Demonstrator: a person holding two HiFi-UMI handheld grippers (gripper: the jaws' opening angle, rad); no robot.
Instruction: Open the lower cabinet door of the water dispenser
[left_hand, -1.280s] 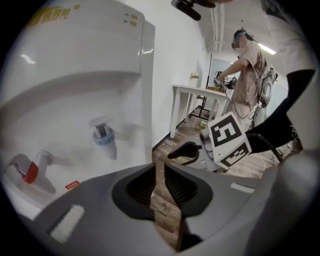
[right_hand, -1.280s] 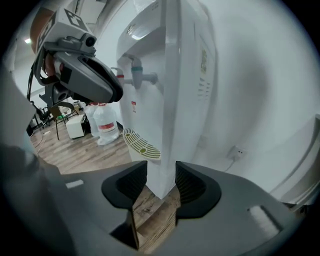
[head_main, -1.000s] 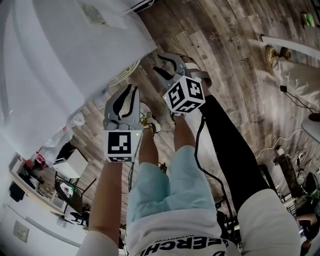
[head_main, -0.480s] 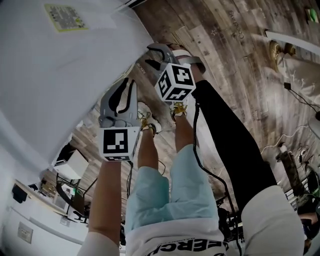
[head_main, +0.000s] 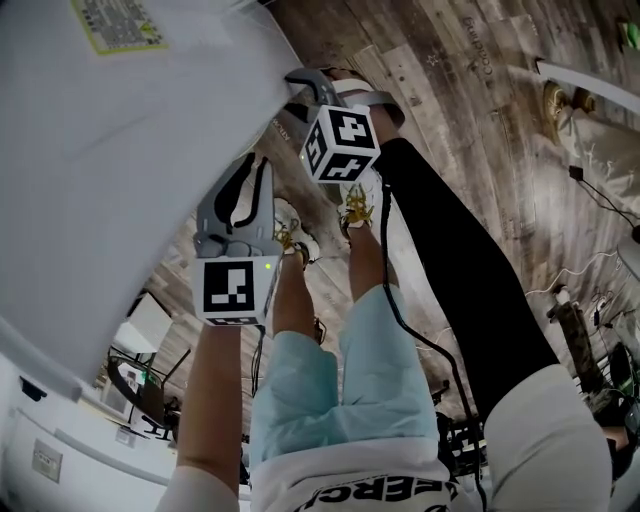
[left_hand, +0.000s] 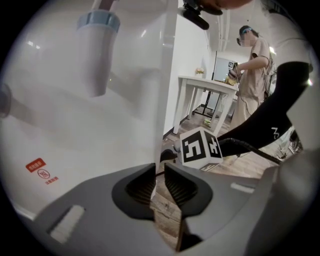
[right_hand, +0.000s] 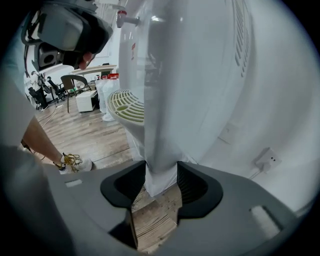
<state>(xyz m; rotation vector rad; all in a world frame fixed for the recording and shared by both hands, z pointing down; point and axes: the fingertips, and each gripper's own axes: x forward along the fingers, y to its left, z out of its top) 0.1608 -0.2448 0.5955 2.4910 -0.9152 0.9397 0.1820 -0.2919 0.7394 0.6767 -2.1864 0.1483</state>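
The white water dispenser (head_main: 120, 150) stands on the plank floor (head_main: 470, 130) and fills the head view's upper left; I cannot make out the outline of its lower door. The right claw (right_hand: 161, 171) sits at one vertical corner of it. Its jaws are wide and have just been opening — the corner edge shows between the pads, not visibly gripped. The left claw (left_hand: 159, 172) hovers just beside the front panel, released but barely parted — a slit with nothing in it.
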